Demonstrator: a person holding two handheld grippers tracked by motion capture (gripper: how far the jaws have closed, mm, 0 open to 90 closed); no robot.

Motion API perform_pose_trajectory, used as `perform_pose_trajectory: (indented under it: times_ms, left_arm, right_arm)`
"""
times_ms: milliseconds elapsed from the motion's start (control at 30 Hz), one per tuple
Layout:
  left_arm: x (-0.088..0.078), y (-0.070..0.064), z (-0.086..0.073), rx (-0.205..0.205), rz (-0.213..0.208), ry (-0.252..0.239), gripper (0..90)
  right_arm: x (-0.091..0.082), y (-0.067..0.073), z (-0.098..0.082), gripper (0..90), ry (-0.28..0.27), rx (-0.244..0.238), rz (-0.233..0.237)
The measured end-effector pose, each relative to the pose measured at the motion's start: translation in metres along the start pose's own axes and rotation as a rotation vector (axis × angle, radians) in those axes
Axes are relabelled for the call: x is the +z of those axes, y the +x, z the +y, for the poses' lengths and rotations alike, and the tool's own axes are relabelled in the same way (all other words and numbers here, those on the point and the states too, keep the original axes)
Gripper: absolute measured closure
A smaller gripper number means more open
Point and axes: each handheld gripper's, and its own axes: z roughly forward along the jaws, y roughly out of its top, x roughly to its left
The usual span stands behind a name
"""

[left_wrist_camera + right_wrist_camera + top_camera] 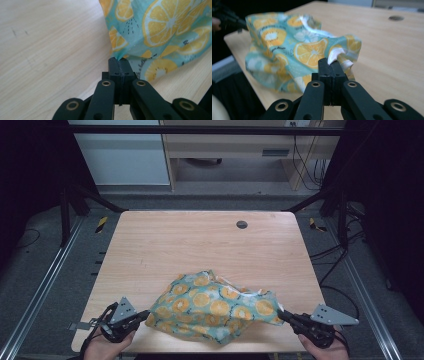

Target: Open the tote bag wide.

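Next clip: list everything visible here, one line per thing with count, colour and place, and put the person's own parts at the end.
cloth: one, teal with yellow lemon-slice print, bunched at the near edge of the table, held between both grippers
table: one, light wood, centre of the high view
cable hole: one, dark grey, far right part of the tabletop
frame rails: two, grey metal, along the floor either side of the table
left gripper: one, black, near left, fingers shut on the cloth's corner
right gripper: one, black, near right, fingers shut on the cloth's edge
hands: two, at the bottom edge
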Motion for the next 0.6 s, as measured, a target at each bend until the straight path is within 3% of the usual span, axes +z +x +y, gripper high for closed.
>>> perform_pose_trajectory:
  times_ms: [100,167,200,267,300,333,400,600]
  left_arm:
    - [0.007,-0.002,-0.001,0.032,0.005,0.054,90.0]
    - [0.016,-0.003,-0.003,0.043,0.001,0.091,90.0]
    - [0.016,-0.003,-0.003,0.043,0.001,0.091,90.0]
    - [0.021,-0.003,-0.003,0.051,0.006,0.115,90.0]
    - [0.025,-0.002,-0.002,0.057,0.014,0.129,90.0]
    - [0.025,-0.002,-0.002,0.057,0.014,0.129,90.0]
    - [0.027,-0.002,0.001,0.072,0.046,0.140,90.0]
    - [0.042,0.002,0.005,0.079,0.058,0.172,90.0]
  right_arm:
    - [0.006,0.000,-0.003,90.0,0.039,-0.009,0.009]
    - [0.017,0.001,-0.008,90.0,0.128,-0.033,0.016]
    - [0.017,0.001,-0.008,90.0,0.128,-0.033,0.016]
    - [0.025,0.000,-0.010,90.0,0.171,-0.041,0.016]
    - [0.032,0.000,-0.011,90.0,0.219,-0.055,0.017]
    - [0.032,0.000,-0.011,90.0,0.219,-0.055,0.017]
    - [0.046,-0.002,-0.012,90.0,0.283,-0.073,0.018]
    - [0.061,-0.006,-0.010,90.0,0.333,-0.085,0.006]
